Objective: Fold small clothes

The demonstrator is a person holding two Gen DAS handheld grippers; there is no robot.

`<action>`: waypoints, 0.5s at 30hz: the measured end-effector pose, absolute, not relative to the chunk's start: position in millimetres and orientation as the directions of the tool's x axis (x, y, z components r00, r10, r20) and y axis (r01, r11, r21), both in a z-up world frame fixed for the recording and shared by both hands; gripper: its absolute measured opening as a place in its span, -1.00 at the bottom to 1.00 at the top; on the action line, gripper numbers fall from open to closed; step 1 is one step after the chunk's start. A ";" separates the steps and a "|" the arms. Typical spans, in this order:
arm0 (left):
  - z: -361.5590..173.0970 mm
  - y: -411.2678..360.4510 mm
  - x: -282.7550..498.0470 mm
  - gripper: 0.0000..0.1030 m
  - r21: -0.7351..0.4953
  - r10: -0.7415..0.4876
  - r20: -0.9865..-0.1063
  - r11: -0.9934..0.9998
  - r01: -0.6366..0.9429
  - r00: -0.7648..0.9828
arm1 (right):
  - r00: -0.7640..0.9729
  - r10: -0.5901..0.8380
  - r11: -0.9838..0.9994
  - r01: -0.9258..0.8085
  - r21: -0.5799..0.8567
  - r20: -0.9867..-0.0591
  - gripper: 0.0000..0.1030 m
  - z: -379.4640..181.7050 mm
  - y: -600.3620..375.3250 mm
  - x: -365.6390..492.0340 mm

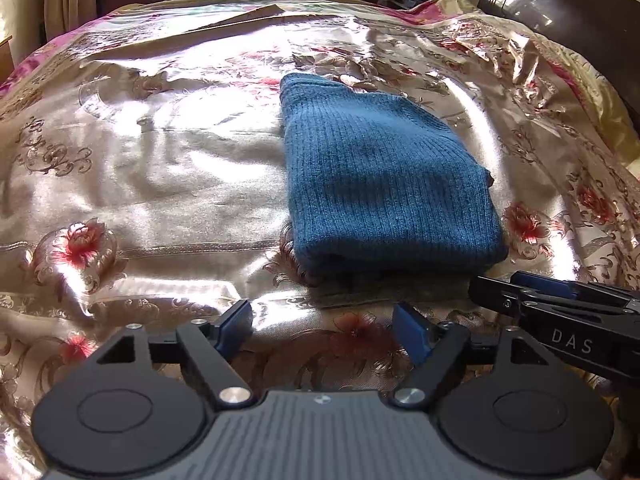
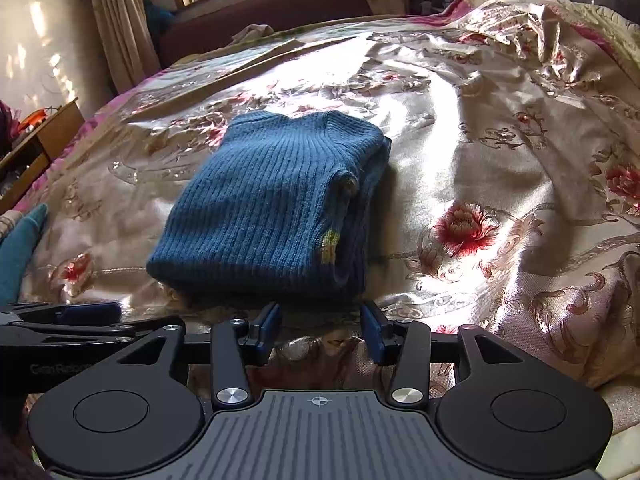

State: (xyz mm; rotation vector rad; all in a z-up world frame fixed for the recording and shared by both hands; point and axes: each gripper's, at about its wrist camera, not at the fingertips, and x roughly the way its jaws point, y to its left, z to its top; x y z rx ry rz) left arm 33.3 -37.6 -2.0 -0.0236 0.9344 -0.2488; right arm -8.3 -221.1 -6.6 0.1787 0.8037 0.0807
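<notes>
Blue ribbed sweater (image 2: 276, 204) lies folded into compact rectangle on floral satin bedspread (image 2: 500, 152), just ahead of both my tongs. Fold looks done — layers stacked, near edge rounded; right side shows a few uneven layer edges with yellow-green trim peeking out. My left gripper (image 1: 324, 330) gapes wide, nothing between pads. My right gripper (image 2: 320, 330) parted too, empty, just short of sweater's near edge. Left to do, I judge: maybe tidy right edge — otherwise next garment.
</notes>
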 end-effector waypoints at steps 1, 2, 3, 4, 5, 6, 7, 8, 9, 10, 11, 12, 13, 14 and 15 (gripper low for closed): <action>-1.9 -37.5 33.0 0.63 -0.123 -0.215 -0.794 0.973 0.196 0.568 | 0.692 0.141 0.982 -0.006 0.190 -0.708 -0.09 -6.8 -221.2 -8.8; -2.0 -37.5 32.6 0.67 -0.118 -0.208 -0.796 0.974 0.192 0.568 | 0.693 0.143 0.982 -0.008 0.190 -0.707 -0.08 -6.6 -220.9 -9.0; -2.2 -37.7 32.4 0.69 -0.111 -0.200 -0.798 0.976 0.188 0.568 | 0.693 0.143 0.982 -0.011 0.189 -0.706 -0.06 -6.5 -220.4 -9.2; -2.3 -38.0 32.2 0.70 -0.104 -0.193 -0.800 0.977 0.185 0.569 | 0.694 0.143 0.983 -0.013 0.186 -0.706 -0.05 -6.1 -219.4 -9.6; -2.5 -38.2 31.8 0.71 -0.099 -0.188 -0.801 0.978 0.184 0.568 | 0.695 0.142 0.983 -0.016 0.182 -0.705 -0.04 -6.0 -218.5 -10.0; -2.5 -38.4 31.7 0.72 -0.097 -0.185 -0.802 0.978 0.183 0.568 | 0.696 0.141 0.984 -0.019 0.179 -0.704 -0.02 -5.9 -217.7 -10.5; -2.5 -38.6 31.8 0.73 -0.095 -0.183 -0.803 0.979 0.180 0.567 | 0.697 0.141 0.984 -0.020 0.177 -0.703 -0.01 -5.8 -217.1 -11.0; -2.4 -38.5 31.7 0.74 -0.094 -0.180 -0.804 0.980 0.177 0.566 | 0.697 0.141 0.984 -0.022 0.176 -0.703 -0.01 -5.7 -216.6 -11.3; -2.3 -38.3 31.7 0.74 -0.094 -0.178 -0.805 0.980 0.174 0.566 | 0.698 0.141 0.984 -0.022 0.176 -0.702 0.01 -5.5 -216.4 -11.8; -2.2 -38.0 31.5 0.75 -0.093 -0.175 -0.805 0.981 0.171 0.566 | 0.698 0.142 0.984 -0.023 0.176 -0.702 0.02 -5.4 -216.0 -11.9; -2.1 -37.4 31.3 0.75 -0.093 -0.174 -0.805 0.981 0.169 0.567 | 0.698 0.141 0.984 -0.023 0.176 -0.702 0.02 -5.4 -215.9 -12.1; -2.1 -37.1 31.2 0.76 -0.093 -0.172 -0.805 0.982 0.166 0.567 | 0.698 0.141 0.984 -0.023 0.175 -0.702 0.04 -5.2 -215.6 -12.3; -2.1 -36.7 31.0 0.77 -0.092 -0.170 -0.805 0.982 0.163 0.568 | 0.698 0.141 0.984 -0.023 0.175 -0.702 0.07 -5.2 -215.5 -12.2; -2.2 -36.0 31.0 0.78 -0.092 -0.168 -0.805 0.983 0.161 0.569 | 0.698 0.141 0.984 -0.024 0.174 -0.702 0.08 -5.0 -215.4 -12.4; -2.1 -35.5 30.9 0.79 -0.091 -0.166 -0.805 0.983 0.158 0.570 | 0.699 0.140 0.985 -0.026 0.172 -0.701 0.10 -4.8 -214.8 -12.7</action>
